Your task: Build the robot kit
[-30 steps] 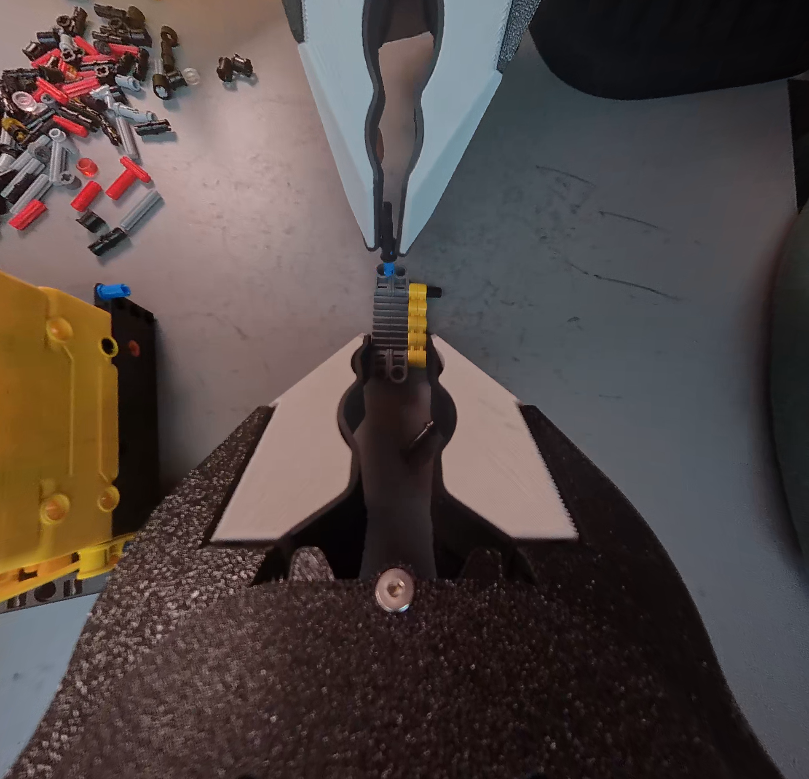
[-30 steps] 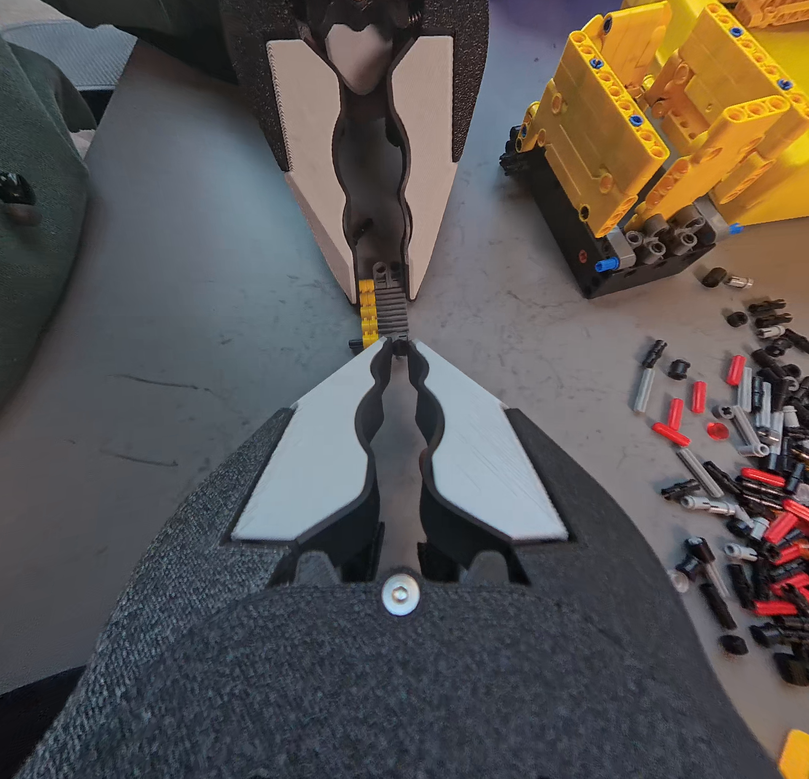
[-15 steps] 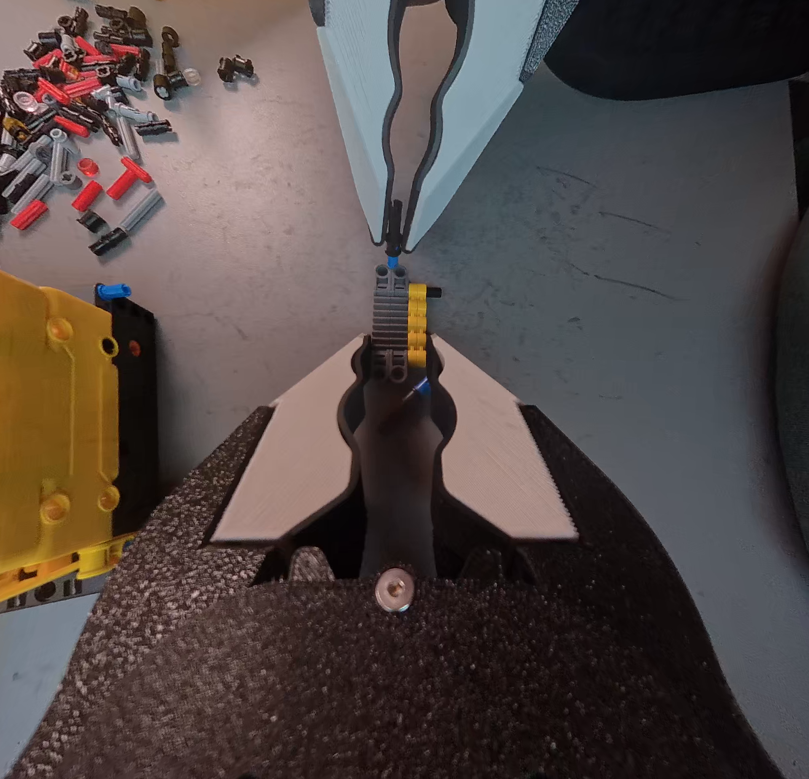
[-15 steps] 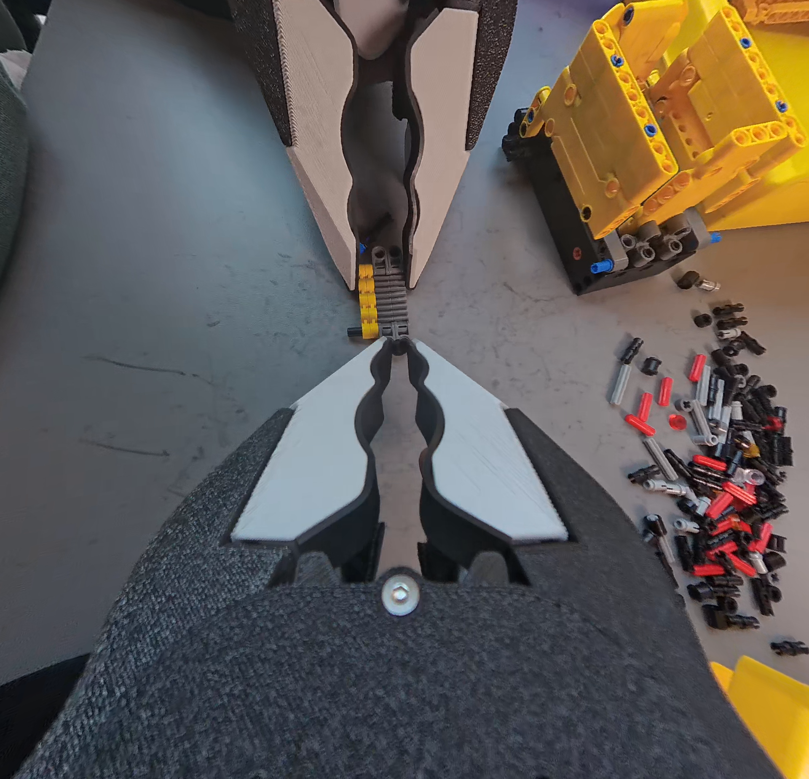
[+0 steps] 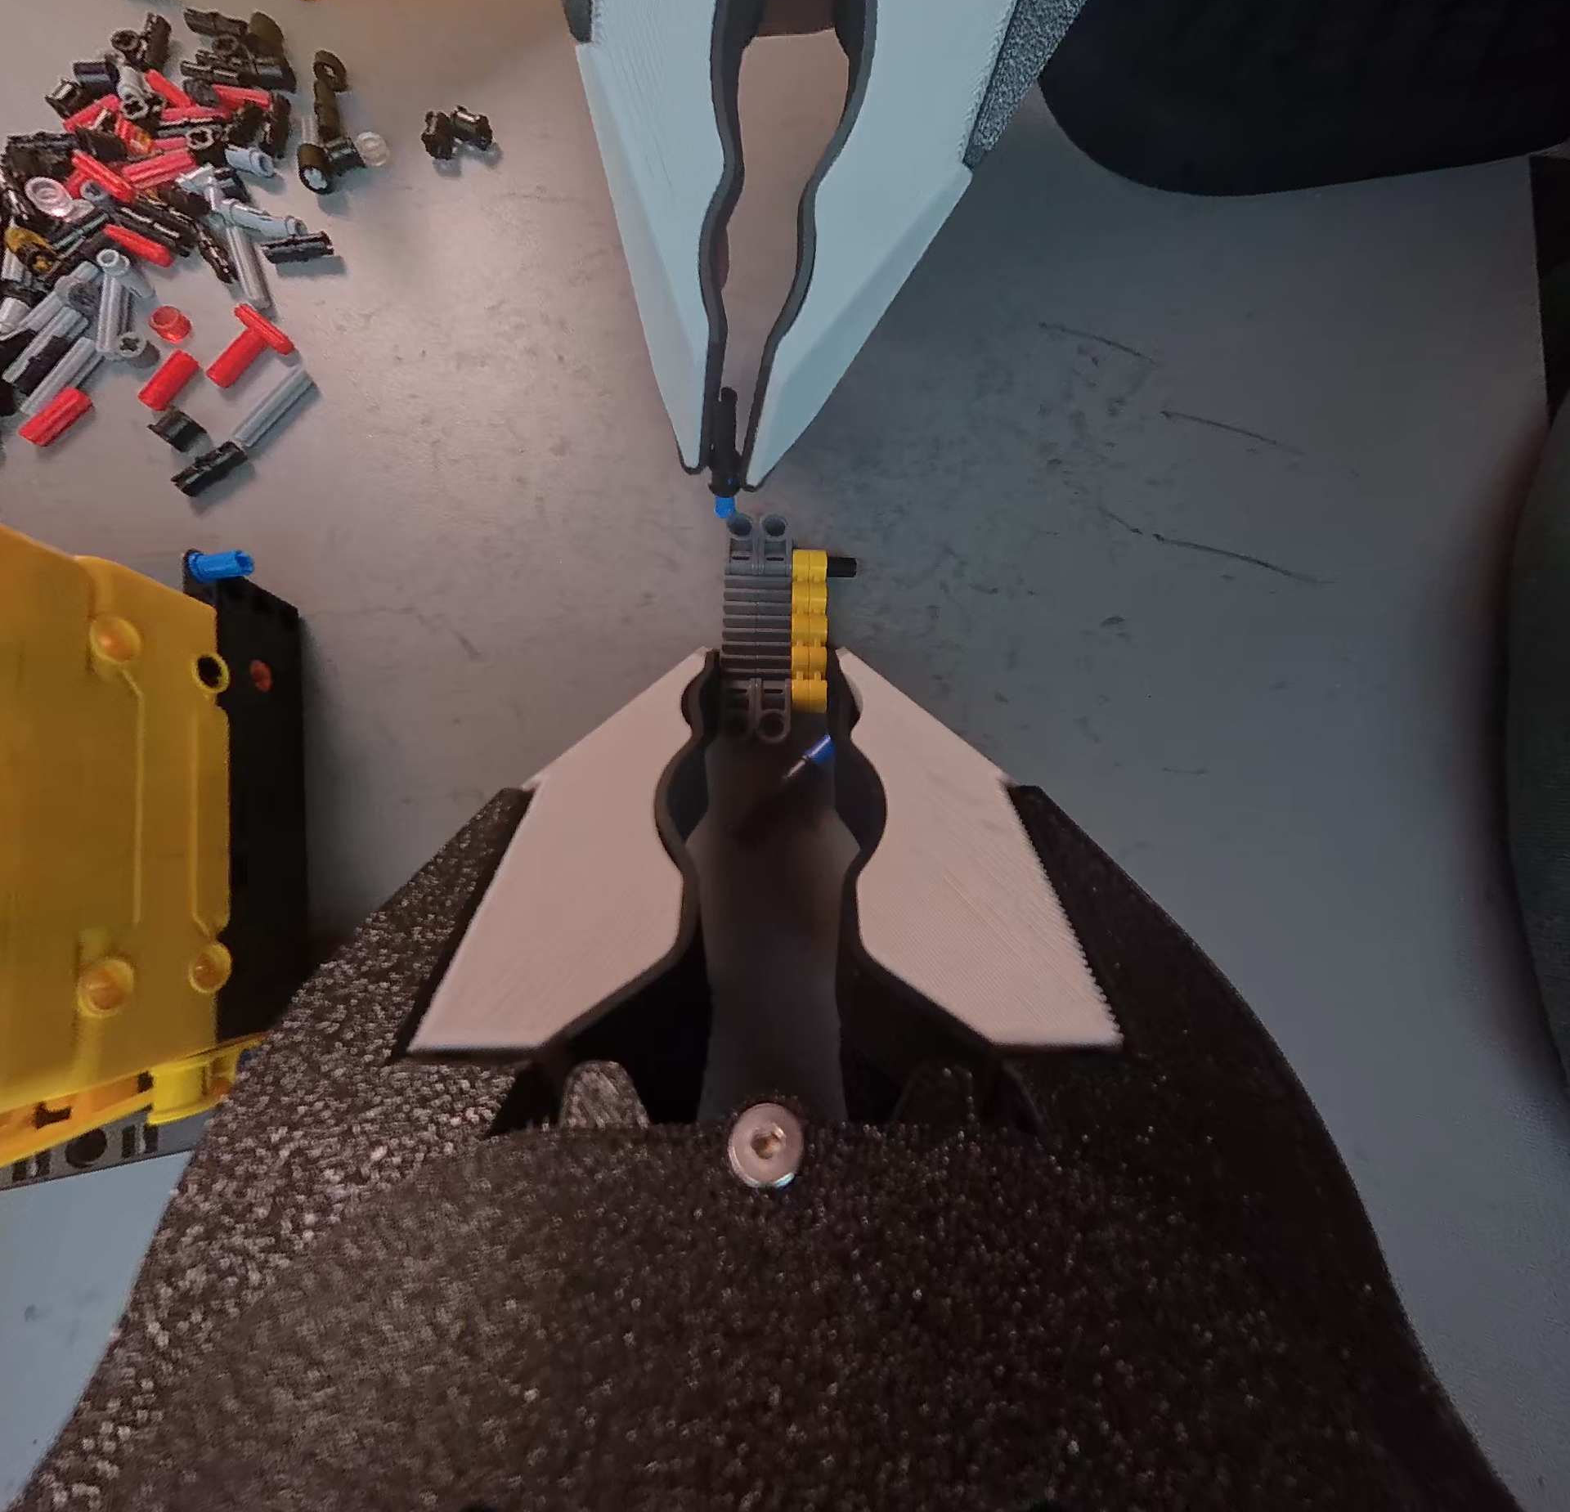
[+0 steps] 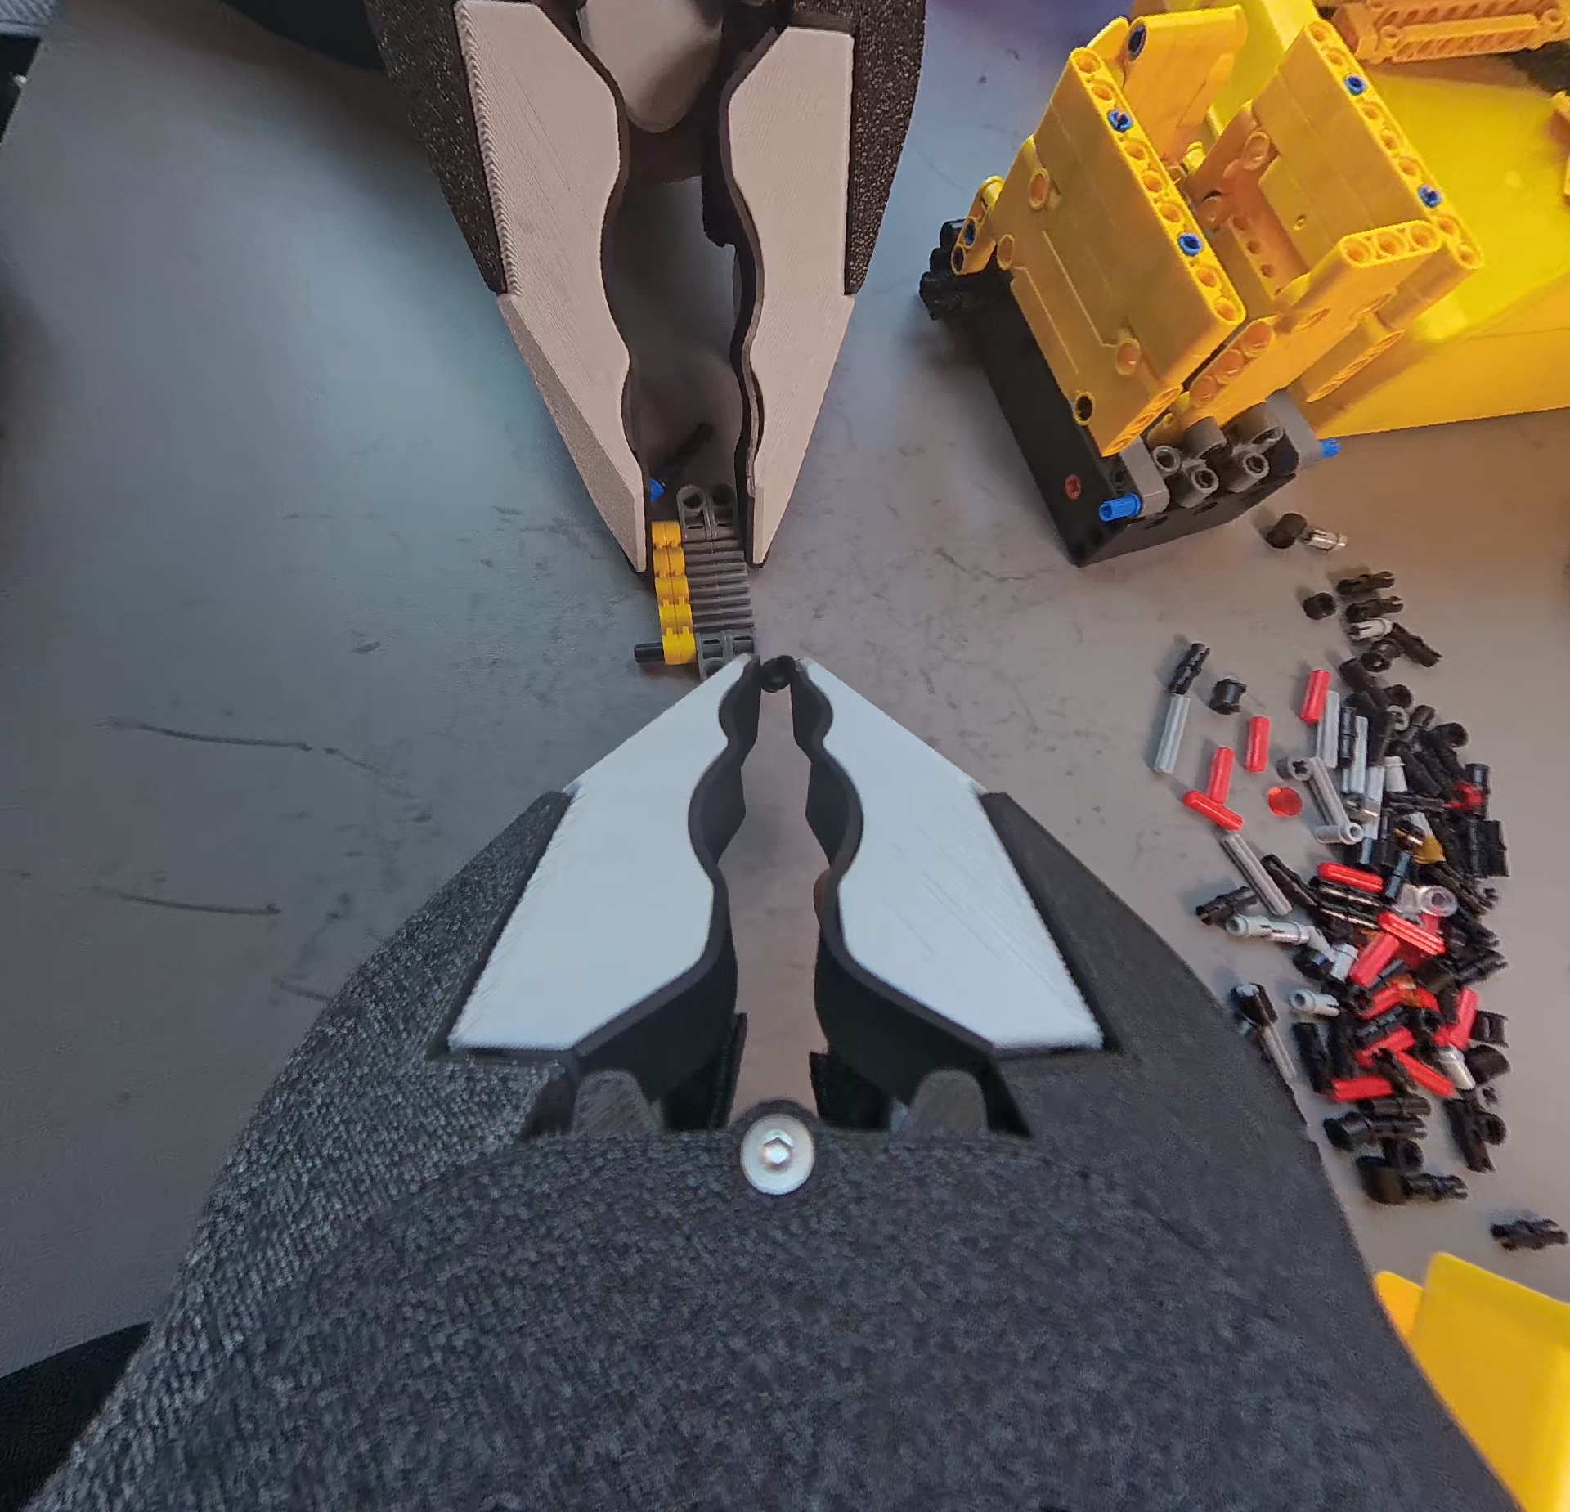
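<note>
— Between the two grippers, what was held?

— A small grey-and-yellow brick piece (image 5: 769, 622) was clamped at its near end by the left gripper (image 5: 771, 690), whose fingers were closed against its sides. It was kept just above a grey tabletop (image 5: 1104, 537). A short black stub was seen sticking out of the yellow strip at the far end.

— And the right gripper?

— The right gripper (image 6: 771, 671) was pinched shut on a thin black pin (image 5: 725, 435) with a blue tip. That tip was found just beside the far end of the piece, slightly off to one side; whether it touched could not be told.

— Was any writing or brand noted?

— None that could be read was seen.

— What was noted of the surface?

— The tabletop was scuffed and marked with dark scratches. A heap of loose pins (image 6: 1393, 902), red, black and grey, was spread over it to one side. A yellow-and-black model (image 6: 1172, 282) was stood near that heap, well apart from the grippers. Little of the room beyond was shown.
</note>
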`<act>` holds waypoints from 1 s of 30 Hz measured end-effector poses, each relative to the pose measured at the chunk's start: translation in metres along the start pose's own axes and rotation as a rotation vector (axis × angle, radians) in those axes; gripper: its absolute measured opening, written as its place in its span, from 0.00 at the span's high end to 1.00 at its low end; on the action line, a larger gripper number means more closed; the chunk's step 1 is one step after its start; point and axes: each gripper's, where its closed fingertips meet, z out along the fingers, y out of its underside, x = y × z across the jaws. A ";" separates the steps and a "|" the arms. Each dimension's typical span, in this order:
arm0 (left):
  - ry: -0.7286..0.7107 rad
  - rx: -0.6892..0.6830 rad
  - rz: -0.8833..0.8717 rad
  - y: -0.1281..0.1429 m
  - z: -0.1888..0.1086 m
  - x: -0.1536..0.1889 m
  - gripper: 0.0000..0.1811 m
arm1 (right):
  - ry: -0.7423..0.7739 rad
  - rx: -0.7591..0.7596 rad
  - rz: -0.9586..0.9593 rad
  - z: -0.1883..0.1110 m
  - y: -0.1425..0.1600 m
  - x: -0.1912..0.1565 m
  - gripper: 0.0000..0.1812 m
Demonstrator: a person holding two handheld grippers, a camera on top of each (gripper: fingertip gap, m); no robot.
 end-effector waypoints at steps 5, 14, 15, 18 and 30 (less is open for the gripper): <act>0.001 0.000 -0.002 0.000 0.000 0.000 0.87 | -0.010 0.024 0.011 0.002 -0.001 -0.002 0.97; 0.006 0.001 -0.009 0.000 0.000 0.000 0.87 | -0.058 0.080 0.052 0.001 -0.007 -0.007 0.97; 0.007 0.001 -0.011 0.000 0.000 0.000 0.87 | -0.049 0.069 0.048 0.002 -0.005 -0.006 0.97; 0.008 0.001 -0.012 0.000 0.000 0.000 0.87 | -0.046 0.073 0.049 0.004 -0.005 -0.005 0.97; 0.014 0.003 -0.033 0.000 0.000 0.000 0.87 | -0.026 0.035 -0.009 0.004 -0.003 -0.005 0.97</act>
